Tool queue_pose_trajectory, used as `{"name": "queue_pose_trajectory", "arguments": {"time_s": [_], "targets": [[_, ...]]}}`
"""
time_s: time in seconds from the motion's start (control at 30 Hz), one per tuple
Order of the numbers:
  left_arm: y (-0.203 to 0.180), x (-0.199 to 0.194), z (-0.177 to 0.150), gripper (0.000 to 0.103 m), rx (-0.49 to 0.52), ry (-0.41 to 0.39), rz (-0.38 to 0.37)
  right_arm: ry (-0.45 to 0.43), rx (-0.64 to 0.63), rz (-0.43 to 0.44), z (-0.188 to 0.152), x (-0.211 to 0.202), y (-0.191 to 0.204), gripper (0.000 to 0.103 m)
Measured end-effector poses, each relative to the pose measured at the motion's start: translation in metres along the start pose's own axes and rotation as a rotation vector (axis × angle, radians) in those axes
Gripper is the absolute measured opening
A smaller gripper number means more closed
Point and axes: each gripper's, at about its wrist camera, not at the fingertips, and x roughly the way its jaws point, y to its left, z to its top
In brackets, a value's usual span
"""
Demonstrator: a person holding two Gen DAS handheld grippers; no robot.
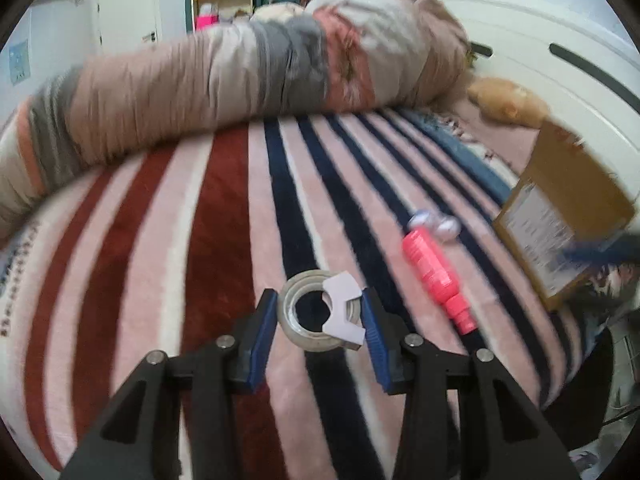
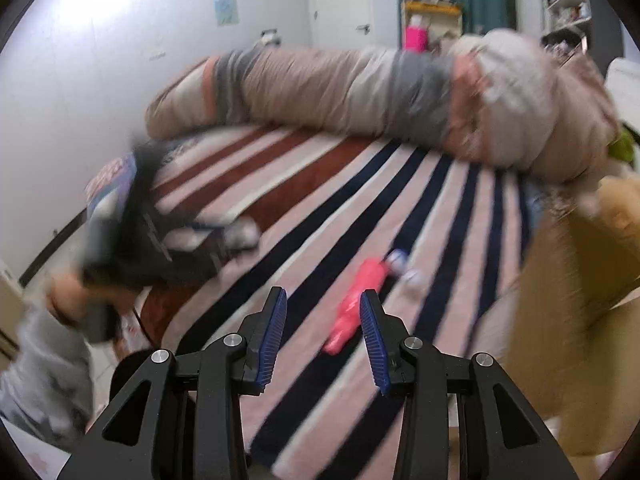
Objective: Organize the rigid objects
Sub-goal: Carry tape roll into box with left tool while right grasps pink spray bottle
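A roll of clear tape (image 1: 316,312) is clamped between the blue pads of the left tongs (image 1: 320,334), just above the striped blanket (image 1: 224,240) on the bed. To its right a pink bottle (image 1: 436,270) is seen lying on the blanket, with a cardboard box (image 1: 560,220) farther right. The right tongs (image 2: 323,330) are held apart and empty above the pink bottle (image 2: 356,304). Both views are blurred.
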Motion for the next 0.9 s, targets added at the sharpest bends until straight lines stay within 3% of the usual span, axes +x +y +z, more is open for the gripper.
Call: {"name": "queue_pose_trajectory", "arguments": {"time_s": [0.1,0.23,0.3,0.33,0.37,0.4,0.57,0.67,0.77,0.9], "targets": [[-0.020,-0.032,0.019,0.039,0.034,-0.045,-0.081,0.034,0.065,0.014,-0.016,0.036,-0.003,0.034],[-0.073,-0.069,0.051,0.039,0.137,-0.117,-0.184,0.033,0.155,-0.066,-0.029,0.091,-0.023,0.035],[-0.106,-0.074,0.069,0.039,0.185,-0.125,-0.260,0.015,0.191,-0.068,-0.027,0.113,-0.032,0.048],[-0.121,-0.073,0.077,0.039,0.211,-0.125,-0.292,0.003,0.206,-0.099,-0.025,0.121,-0.036,0.048],[-0.137,-0.071,0.084,0.039,0.237,-0.124,-0.315,0.000,0.211,-0.119,-0.024,0.130,-0.040,0.047],[-0.162,-0.066,0.093,0.039,0.284,-0.120,-0.342,0.014,0.213,-0.113,-0.022,0.137,-0.043,0.033],[-0.236,-0.016,0.121,0.039,0.371,-0.011,-0.445,0.029,0.161,-0.091,-0.023,0.123,-0.044,0.027],[-0.273,0.015,0.123,0.039,0.437,0.082,-0.445,0.048,0.157,-0.074,-0.035,0.115,-0.049,0.027],[-0.283,0.032,0.117,0.040,0.445,0.130,-0.422,0.050,0.183,-0.036,-0.043,0.110,-0.060,0.027],[-0.269,0.023,0.114,0.071,0.409,0.093,-0.418,0.043,0.167,0.005,-0.046,0.105,-0.061,0.027]]}}
